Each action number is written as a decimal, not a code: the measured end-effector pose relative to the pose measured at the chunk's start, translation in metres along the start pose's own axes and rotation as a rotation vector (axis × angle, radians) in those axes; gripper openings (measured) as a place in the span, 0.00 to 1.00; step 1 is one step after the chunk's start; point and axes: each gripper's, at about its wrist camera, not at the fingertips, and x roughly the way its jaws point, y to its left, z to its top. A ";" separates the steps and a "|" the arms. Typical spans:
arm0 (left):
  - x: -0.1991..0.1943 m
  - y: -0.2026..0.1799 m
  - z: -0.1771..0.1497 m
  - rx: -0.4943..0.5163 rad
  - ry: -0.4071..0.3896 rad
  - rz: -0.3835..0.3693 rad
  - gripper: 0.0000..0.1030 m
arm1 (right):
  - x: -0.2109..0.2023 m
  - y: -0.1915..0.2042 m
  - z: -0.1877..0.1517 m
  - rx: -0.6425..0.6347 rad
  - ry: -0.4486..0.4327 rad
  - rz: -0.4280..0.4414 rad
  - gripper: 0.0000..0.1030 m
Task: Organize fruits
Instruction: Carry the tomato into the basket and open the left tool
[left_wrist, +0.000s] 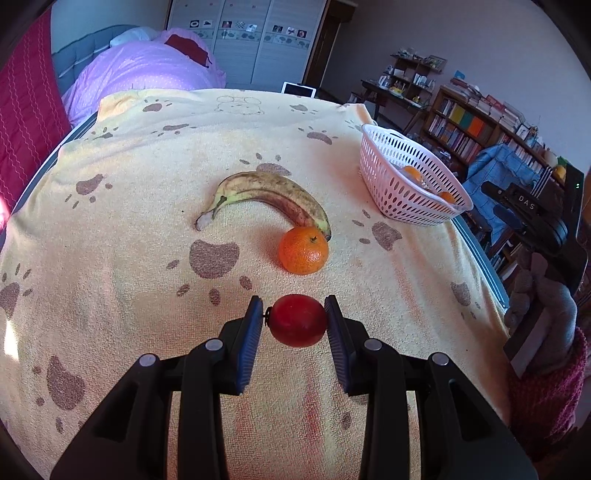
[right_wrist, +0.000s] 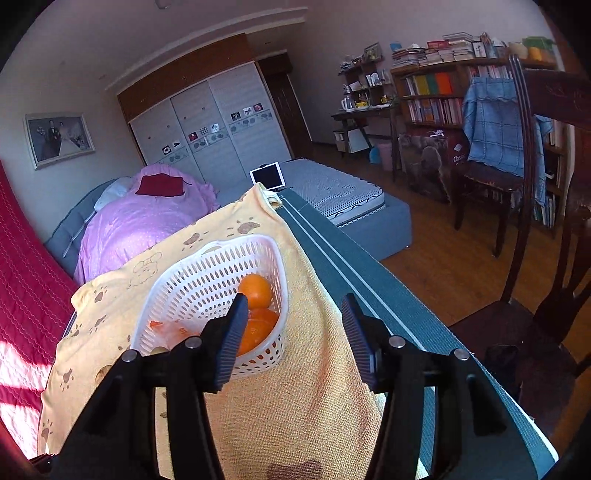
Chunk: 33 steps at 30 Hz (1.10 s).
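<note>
Gripping a small red fruit (left_wrist: 297, 320), the left gripper (left_wrist: 295, 314) hangs over the paw-print blanket (left_wrist: 129, 258); the right gripper (right_wrist: 293, 306) stands empty by the basket (right_wrist: 221, 280).
Left pads close narrowly on the red fruit's two sides, its stem end towards the left pad; beyond it lie a tangerine (left_wrist: 303, 250) and a spotted banana (left_wrist: 266, 195), touching each other; the white basket sits near the blanket's right edge with oranges (right_wrist: 255, 291) inside; right fingers are spread apart with nothing between them, the left finger (right_wrist: 232, 332) in front of the basket's rim.
</note>
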 end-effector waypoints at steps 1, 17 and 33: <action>-0.001 -0.004 0.004 0.010 -0.008 -0.002 0.34 | 0.000 -0.002 -0.001 0.008 -0.004 -0.004 0.53; 0.041 -0.107 0.083 0.249 -0.080 -0.093 0.34 | 0.002 -0.014 -0.017 0.064 -0.053 -0.051 0.62; 0.110 -0.153 0.118 0.286 -0.007 -0.159 0.34 | 0.009 -0.015 -0.019 0.071 -0.026 -0.044 0.63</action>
